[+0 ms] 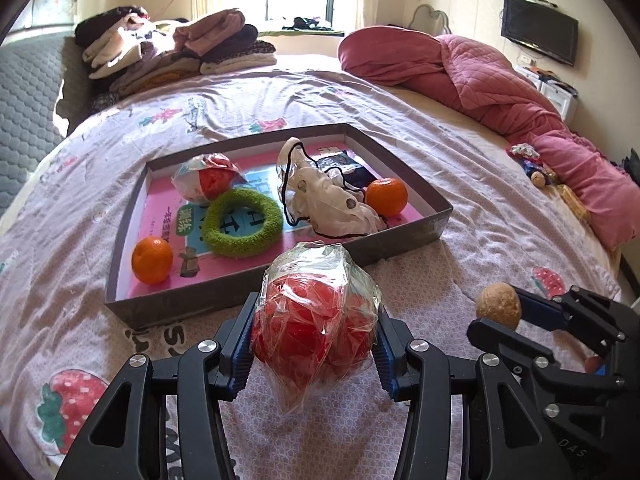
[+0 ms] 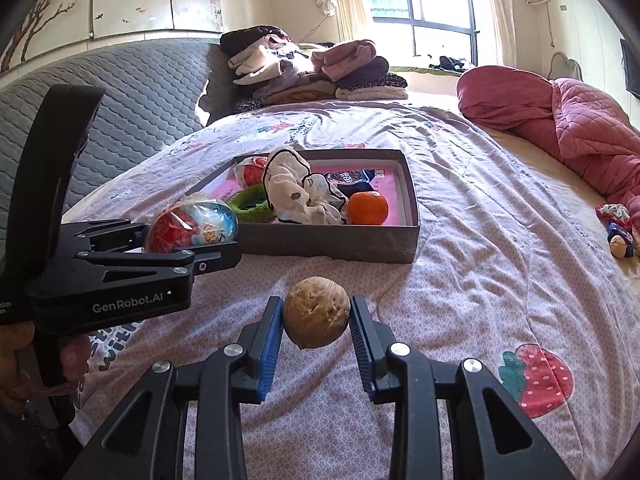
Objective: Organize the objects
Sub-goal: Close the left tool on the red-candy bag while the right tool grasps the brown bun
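Clamped partway open in the left gripper (image 1: 314,334): a plastic-wrapped red ball (image 1: 316,316), held above the bedspread (image 1: 460,168) just short of the grey tray (image 1: 404,240). Pinched narrower in the right gripper (image 2: 316,314): a walnut (image 2: 316,312), raised off the bedspread, near the tray's front wall. Already in the tray: two oranges (image 1: 152,260), a green ring (image 1: 242,222), white cloth (image 1: 324,196).

you hold a red ball (image 1: 316,320) in crinkled glossy plastic film and a rough, matt tan ball (image 2: 316,312). the cardboard tray (image 1: 400,240) looks matt grey, its ring (image 1: 242,222) fuzzy green. the bedspread (image 1: 460,184) is soft printed cloth.
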Motion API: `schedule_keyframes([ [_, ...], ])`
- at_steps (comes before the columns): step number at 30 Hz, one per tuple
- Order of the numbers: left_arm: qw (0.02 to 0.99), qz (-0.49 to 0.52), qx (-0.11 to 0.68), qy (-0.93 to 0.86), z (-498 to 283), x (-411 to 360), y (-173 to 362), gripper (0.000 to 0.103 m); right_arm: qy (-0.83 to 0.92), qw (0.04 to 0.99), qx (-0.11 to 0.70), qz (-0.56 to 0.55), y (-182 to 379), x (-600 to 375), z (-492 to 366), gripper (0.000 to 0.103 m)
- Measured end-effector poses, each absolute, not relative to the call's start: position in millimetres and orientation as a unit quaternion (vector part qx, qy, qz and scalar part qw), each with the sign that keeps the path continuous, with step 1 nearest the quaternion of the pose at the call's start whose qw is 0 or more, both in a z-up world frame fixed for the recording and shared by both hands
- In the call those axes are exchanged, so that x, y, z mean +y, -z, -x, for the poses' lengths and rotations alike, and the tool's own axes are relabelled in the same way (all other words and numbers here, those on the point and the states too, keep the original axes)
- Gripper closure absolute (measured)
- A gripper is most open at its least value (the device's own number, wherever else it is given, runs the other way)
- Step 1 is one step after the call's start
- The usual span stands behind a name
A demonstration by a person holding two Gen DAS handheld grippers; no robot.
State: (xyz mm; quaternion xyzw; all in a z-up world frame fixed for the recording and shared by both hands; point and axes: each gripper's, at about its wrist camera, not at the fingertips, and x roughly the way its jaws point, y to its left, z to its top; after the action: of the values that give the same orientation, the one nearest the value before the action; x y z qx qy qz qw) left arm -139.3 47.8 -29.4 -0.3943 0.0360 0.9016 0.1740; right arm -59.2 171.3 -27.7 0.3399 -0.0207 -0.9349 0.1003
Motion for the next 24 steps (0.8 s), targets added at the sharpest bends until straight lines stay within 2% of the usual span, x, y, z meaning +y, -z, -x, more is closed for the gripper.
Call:
schedule_keyframes([
  [24,0.151,0.379,0.017,-0.913,145,31,14,0.051,0.943,0.116,-0.014,-0.310,1,163,77,0.069],
])
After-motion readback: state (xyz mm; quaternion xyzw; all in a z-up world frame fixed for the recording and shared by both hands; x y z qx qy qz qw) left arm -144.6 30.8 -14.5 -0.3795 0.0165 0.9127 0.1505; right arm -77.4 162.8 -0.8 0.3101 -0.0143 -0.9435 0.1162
